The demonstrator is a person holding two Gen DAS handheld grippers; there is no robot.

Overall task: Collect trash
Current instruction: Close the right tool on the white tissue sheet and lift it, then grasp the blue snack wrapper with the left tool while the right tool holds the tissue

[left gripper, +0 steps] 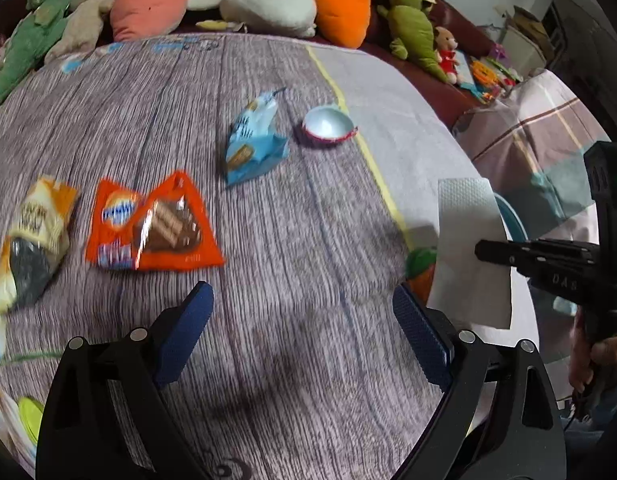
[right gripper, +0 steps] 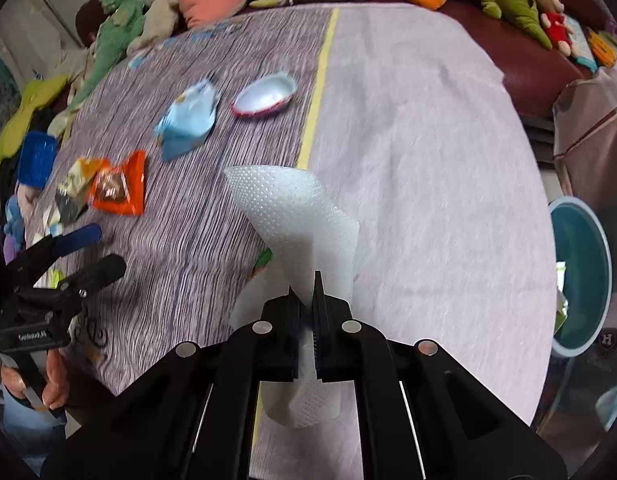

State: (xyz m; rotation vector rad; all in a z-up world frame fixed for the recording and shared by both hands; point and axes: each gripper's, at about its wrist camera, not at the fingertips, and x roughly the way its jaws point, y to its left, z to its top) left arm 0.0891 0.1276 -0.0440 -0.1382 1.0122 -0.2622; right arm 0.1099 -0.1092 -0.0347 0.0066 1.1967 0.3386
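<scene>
My right gripper (right gripper: 306, 284) is shut on a white paper tissue (right gripper: 296, 216) and holds it above the table; the tissue (left gripper: 468, 252) and that gripper (left gripper: 482, 249) also show in the left wrist view. My left gripper (left gripper: 302, 300) is open and empty above the table; it shows at the left of the right wrist view (right gripper: 108, 250). On the wood-print cloth lie an orange wafer wrapper (left gripper: 152, 224), a yellow wrapper (left gripper: 32, 240), a blue wrapper (left gripper: 252, 140) and a half egg shell cup (left gripper: 328, 124).
A teal bin (right gripper: 580, 272) stands right of the table, below its edge. Several plush toys (left gripper: 340, 8) line the sofa behind the table. A small carrot-like item (left gripper: 420, 268) lies near the tissue. A checked cloth (left gripper: 540, 136) covers furniture at the right.
</scene>
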